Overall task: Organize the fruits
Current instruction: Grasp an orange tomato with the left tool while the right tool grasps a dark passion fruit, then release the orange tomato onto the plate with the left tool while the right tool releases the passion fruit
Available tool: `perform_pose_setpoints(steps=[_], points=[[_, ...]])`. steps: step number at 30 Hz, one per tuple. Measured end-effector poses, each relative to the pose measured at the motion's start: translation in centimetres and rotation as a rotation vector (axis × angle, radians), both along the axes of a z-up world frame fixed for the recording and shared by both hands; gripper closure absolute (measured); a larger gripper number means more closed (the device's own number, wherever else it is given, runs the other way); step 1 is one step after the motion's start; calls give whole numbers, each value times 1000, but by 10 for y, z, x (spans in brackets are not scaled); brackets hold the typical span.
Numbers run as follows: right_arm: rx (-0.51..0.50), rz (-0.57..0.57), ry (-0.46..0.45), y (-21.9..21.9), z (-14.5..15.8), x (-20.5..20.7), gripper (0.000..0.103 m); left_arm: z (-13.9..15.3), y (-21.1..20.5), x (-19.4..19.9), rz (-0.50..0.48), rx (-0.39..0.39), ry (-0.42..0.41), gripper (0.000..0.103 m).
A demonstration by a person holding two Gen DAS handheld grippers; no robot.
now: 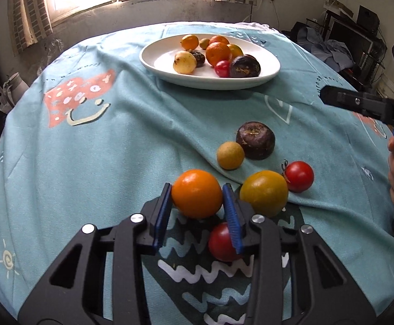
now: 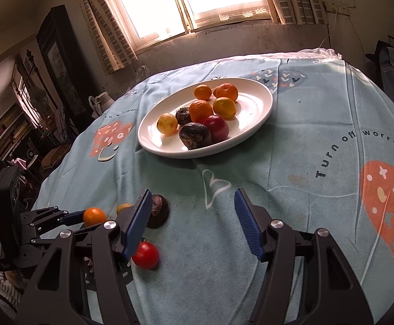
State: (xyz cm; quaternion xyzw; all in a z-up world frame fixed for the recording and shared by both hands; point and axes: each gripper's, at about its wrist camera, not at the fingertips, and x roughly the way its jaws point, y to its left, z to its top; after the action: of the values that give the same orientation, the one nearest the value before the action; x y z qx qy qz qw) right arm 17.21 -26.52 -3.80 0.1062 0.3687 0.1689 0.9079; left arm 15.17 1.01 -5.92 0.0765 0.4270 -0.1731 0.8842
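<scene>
The left hand-held gripper (image 1: 197, 203) has its pads closed on the orange (image 1: 197, 193), low over the counter (image 1: 102, 149). A thin pinch on round fruit could let it roll out (red tomato (image 1: 224, 242) beneath). The right hand-held gripper (image 2: 194, 224) hovers half open, empty; the plate (image 1: 264, 77) lies well beyond.

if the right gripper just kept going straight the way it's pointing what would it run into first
Probably just the tablecloth. The right gripper stands open with nothing between its fingers, aimed at bare cloth short of the white plate. The dark fruit sits left of that line, though depth is hard to judge.
</scene>
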Motion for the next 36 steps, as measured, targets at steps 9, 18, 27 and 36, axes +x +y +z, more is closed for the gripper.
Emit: perform_pose_setpoints(steps=[9, 18, 27, 36], points=[[-179, 126, 21, 67, -18, 8, 40, 7, 19, 9, 100, -2, -24, 65], [-236, 152, 98, 88, -42, 28, 48, 7, 17, 8, 78, -13, -11, 65], [-213, 161, 98, 89, -39, 29, 60, -3, 12, 14, 61, 10, 27, 64], [-114, 4, 24, 32, -10, 19, 61, 2, 18, 20, 92, -10, -1, 65]])
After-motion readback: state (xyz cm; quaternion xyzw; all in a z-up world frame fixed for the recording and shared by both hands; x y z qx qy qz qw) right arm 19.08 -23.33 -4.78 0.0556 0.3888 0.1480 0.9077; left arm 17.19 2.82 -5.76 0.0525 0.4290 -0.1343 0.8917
